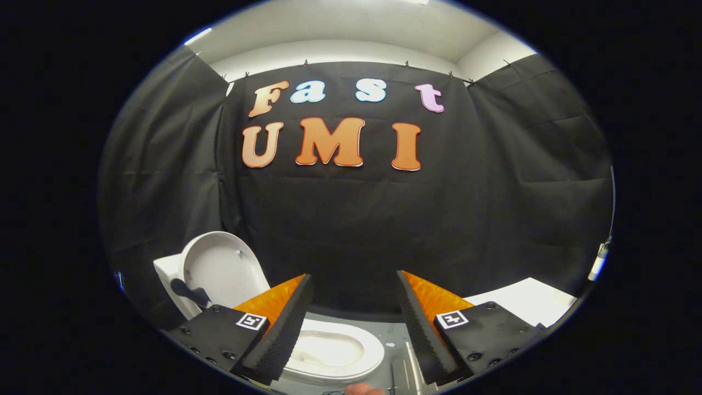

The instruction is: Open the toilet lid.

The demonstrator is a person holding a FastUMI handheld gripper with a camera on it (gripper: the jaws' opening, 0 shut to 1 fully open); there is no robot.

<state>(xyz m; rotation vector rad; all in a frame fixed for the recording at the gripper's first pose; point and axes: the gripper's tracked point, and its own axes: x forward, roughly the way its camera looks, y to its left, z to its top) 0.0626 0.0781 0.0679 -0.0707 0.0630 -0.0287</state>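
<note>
We saw the black cloth wall [356,219] of the booth take up most of the scene, hung in folds across the back and both sides, with a strip of pale ceiling [351,33] above it. Next in size was the toilet [323,351], white, low in the view and lying left of centre, its open bowl and seat ring showing in the gap between our fingers and partly hidden behind the left one. The toilet lid [219,271] already stood raised, leaning back against the white tank [167,271] behind it, its pale underside turned toward us; it rose above and beyond the left finger, well apart from both fingertips. A dark handle-like piece [189,291] showed at the lid's lower left, too blurred to name. Beyond the right finger a flat white surface [526,302] lay along the foot of the wall. The gripper [354,323] held its two fingers spread wide with nothing between the pads, touching neither lid nor seat. Grey floor [397,343] showed between the fingers to the right of the bowl, and a fingertip of a person's hand [363,389] peeked in just below them.
</note>
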